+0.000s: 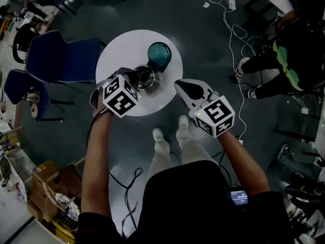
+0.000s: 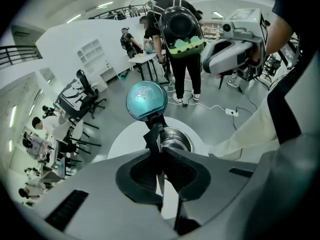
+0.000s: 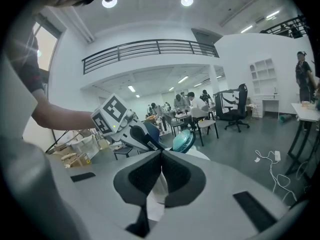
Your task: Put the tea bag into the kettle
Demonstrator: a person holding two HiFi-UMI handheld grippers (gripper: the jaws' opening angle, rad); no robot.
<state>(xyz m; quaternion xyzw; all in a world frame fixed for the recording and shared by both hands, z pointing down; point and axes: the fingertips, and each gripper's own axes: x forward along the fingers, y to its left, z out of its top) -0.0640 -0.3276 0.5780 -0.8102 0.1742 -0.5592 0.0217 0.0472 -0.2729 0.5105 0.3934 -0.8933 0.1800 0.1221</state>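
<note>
A steel kettle (image 1: 146,79) stands on the round white table (image 1: 116,52) with its teal lid (image 1: 159,54) flipped up. In the left gripper view its open mouth (image 2: 176,139) lies just right of the jaw tips, and the lid (image 2: 146,100) stands behind them. My left gripper (image 1: 135,75) is shut on a thin dark flat piece (image 2: 151,139), apparently the tea bag, held at the kettle's rim. My right gripper (image 1: 181,87) hangs over the table's right edge with its jaws together. Whether the white patch (image 3: 159,191) under them is a held thing or the table is unclear.
Two blue chairs (image 1: 61,60) stand left of the table. White cables (image 1: 231,39) run across the dark floor at the right, near a seated person's legs (image 1: 264,75). Boxes and clutter (image 1: 48,187) sit at the lower left. A standing person with a backpack (image 2: 180,39) is beyond the table.
</note>
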